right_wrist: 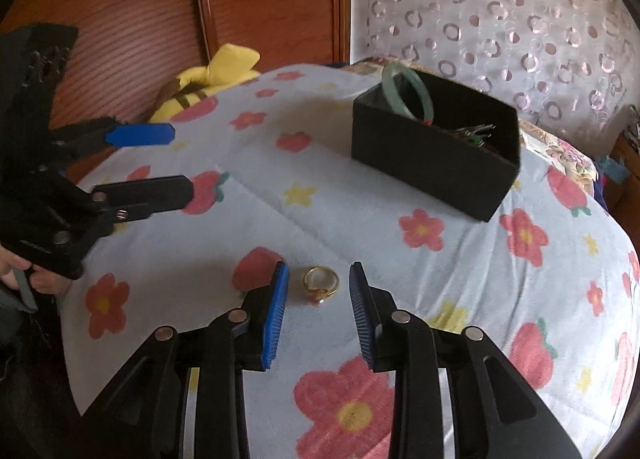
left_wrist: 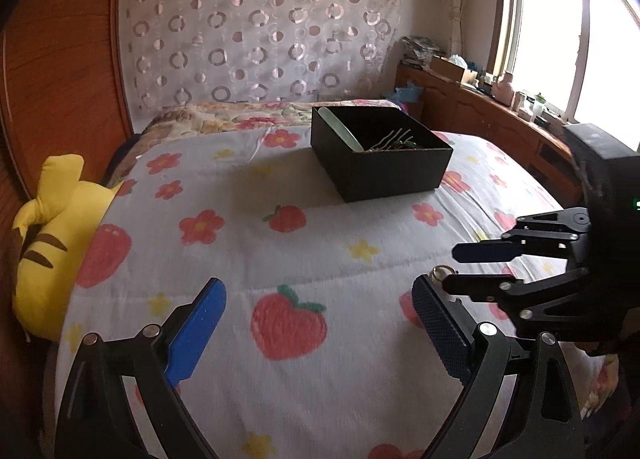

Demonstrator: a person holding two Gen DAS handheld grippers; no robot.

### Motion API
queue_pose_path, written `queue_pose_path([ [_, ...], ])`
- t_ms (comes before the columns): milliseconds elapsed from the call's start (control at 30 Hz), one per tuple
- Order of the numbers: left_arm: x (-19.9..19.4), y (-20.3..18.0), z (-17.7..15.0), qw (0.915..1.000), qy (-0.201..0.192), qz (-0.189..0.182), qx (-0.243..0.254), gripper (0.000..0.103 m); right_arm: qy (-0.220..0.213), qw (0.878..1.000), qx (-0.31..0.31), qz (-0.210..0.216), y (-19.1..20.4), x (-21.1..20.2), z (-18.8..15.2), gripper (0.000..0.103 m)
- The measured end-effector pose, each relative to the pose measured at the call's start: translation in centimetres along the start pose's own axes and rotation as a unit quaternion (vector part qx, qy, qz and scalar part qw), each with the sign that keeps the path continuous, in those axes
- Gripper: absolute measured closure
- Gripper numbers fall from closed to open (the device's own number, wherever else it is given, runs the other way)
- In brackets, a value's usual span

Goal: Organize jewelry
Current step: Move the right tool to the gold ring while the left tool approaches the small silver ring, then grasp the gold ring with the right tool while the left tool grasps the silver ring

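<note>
A gold ring point(right_wrist: 321, 284) lies on the flowered bedspread between the open blue pads of my right gripper point(right_wrist: 319, 279), not gripped. In the left wrist view the ring point(left_wrist: 442, 272) shows just past the right gripper point(left_wrist: 450, 268). A black box point(right_wrist: 436, 147) stands further back on the bed and holds a green jade bangle point(right_wrist: 408, 91) leaning on its wall and some hairpins point(right_wrist: 476, 133). The box also shows in the left wrist view point(left_wrist: 380, 155). My left gripper point(left_wrist: 318, 295) is open and empty above the bedspread; it shows at the left of the right wrist view point(right_wrist: 182, 163).
A yellow plush toy point(left_wrist: 48, 235) lies at the bed's left edge against the wooden headboard point(left_wrist: 60, 59). A patterned curtain point(left_wrist: 260, 27) hangs behind the bed. A wooden cabinet point(left_wrist: 480, 99) with clutter runs under the window on the right.
</note>
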State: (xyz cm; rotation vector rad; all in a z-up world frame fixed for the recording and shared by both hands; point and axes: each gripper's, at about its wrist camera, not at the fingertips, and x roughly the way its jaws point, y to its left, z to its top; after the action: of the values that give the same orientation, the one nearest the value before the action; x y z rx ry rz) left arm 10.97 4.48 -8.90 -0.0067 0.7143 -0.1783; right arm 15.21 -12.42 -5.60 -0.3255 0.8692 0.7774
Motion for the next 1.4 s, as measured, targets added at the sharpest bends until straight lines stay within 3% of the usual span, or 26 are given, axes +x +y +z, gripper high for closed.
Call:
queue_pose_path([
  [167, 0.0, -0.3, -0.2, 1.0, 0.005, -0.003, 0.001, 0.013, 0.008, 1.0, -0.003, -0.002, -0.3, 0.4, 0.0, 0.07],
  [200, 0.0, -0.4, -0.2, 1.0, 0.005, -0.004, 0.002, 0.013, 0.009, 1.0, -0.005, -0.005, -0.3, 0.4, 0.0, 0.082],
  [633, 0.7, -4.3, -0.7, 0.9978, 0.025, -0.052, 0.034, 0.013, -0.025, 0.999, 0.027, -0.02, -3.0, -3.4, -2.4, 0.082],
  [700, 1.0, -5.1, -0.9, 0.9967, 0.031, -0.062, 0.043, 0.027, -0.028, 0.999, 0.034, -0.026, -3.5, -4.0, -2.9, 0.082],
  [833, 1.7, -6.9, -1.2, 0.9937, 0.048, -0.081, 0.061, 0.042, -0.031, 0.998, 0.045, -0.035, -4.6, -4.7, -3.7, 0.082],
  [900, 2.1, -7.5, -1.2, 0.9924, 0.056, -0.085, 0.069, 0.055, -0.033, 0.997, 0.051, -0.037, -4.9, -4.9, -3.9, 0.082],
  [1300, 3.6, -9.3, -1.2, 0.9888, 0.079, -0.078, 0.1, 0.089, -0.042, 0.997, 0.056, -0.033, -5.1, -5.3, -3.9, 0.082],
  [1400, 3.4, -9.2, -1.2, 0.9881, 0.078, -0.083, 0.104, 0.089, -0.042, 0.997, 0.055, -0.033, -5.1, -5.3, -4.0, 0.082],
])
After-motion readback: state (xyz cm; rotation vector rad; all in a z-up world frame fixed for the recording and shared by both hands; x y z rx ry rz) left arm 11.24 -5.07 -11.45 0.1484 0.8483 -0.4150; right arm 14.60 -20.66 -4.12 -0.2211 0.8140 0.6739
